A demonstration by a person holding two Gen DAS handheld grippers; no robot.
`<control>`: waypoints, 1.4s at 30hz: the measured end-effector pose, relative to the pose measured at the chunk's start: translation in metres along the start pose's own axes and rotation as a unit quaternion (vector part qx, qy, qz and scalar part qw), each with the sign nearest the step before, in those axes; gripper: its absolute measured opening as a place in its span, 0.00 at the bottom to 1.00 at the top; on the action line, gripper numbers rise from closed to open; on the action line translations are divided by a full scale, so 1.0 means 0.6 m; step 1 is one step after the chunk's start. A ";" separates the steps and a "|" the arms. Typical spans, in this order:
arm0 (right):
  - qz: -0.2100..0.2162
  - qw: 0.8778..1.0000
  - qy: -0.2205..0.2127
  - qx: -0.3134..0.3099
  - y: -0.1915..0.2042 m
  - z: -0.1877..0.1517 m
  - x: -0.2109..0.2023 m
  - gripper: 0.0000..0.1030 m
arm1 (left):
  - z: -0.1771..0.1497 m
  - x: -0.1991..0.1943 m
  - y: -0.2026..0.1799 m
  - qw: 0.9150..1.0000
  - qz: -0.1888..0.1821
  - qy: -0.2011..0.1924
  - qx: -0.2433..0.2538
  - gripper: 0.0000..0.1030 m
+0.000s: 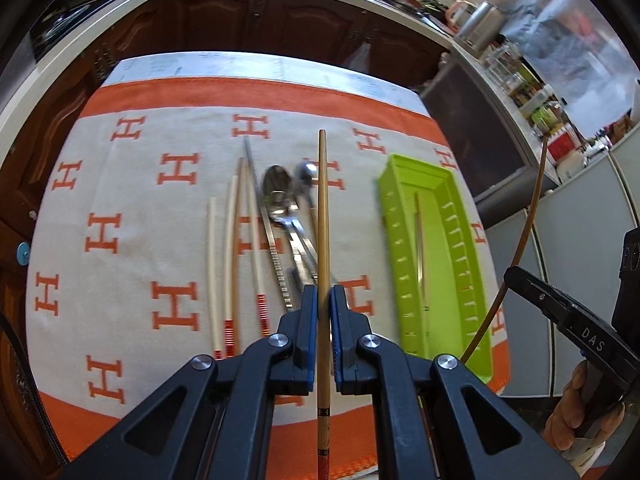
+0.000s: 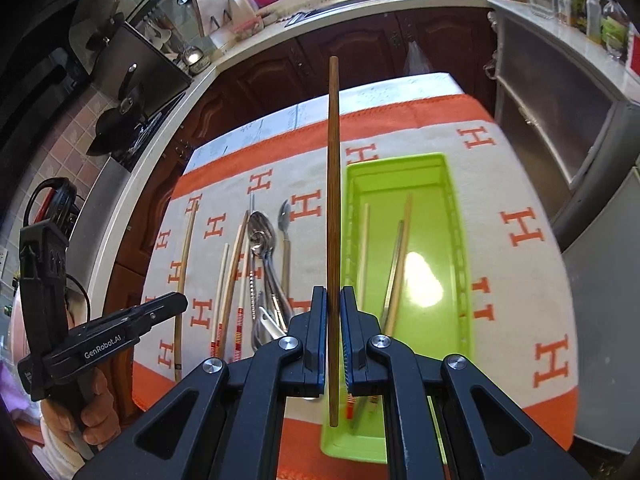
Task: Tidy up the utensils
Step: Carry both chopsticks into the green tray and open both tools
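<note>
Above the tabletop point(image 1: 120, 184), each gripper clamps 1 chopstick: left gripper point(image 1: 324, 300) a light chopstick point(image 1: 323, 208) over the spoons point(image 1: 280, 196), right gripper point(image 2: 333, 300) a darker chopstick point(image 2: 333, 184) beside the green tray point(image 2: 460, 248).

The cloth point(image 1: 132, 208) is cream with an orange border and rows of orange H letters. The tray point(image 2: 460, 248) is bright lime green (its floor catches a white glare). Each gripper's fingers point(image 1: 310, 320) are black with blue pads. One clamped chopstick point(image 1: 323, 216) is honey tan, the other point(image 2: 333, 184) darker brown. The pale chopsticks point(image 1: 213, 264) carry red striped ends.
</note>
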State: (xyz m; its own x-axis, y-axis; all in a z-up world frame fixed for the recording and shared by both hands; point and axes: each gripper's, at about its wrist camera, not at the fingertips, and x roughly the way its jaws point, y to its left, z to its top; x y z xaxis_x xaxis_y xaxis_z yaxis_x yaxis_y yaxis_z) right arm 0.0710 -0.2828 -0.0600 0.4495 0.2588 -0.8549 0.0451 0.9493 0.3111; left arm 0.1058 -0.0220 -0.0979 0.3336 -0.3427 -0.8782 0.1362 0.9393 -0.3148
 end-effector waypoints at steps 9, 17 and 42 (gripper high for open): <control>-0.087 0.996 0.016 -0.030 -0.057 -0.026 -0.002 0.06 | 0.018 0.040 -0.119 0.998 -0.034 0.017 0.051 0.04; -0.102 0.993 0.056 -0.031 -0.084 -0.041 0.053 0.07 | 0.037 0.099 -0.186 0.997 -0.039 0.033 0.064 0.04; -0.123 0.990 -0.027 0.064 -0.150 -0.039 0.048 0.58 | 0.008 0.128 -0.174 0.995 0.021 0.037 0.091 0.26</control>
State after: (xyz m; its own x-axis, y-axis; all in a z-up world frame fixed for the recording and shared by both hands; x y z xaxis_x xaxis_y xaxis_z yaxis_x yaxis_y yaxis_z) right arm 0.0591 -0.3565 -0.1225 0.4571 0.0104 -0.8893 0.2698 0.9512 0.1498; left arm 0.1215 -0.1465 -0.1309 0.2748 -0.2953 -0.9150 0.2923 0.9323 -0.2131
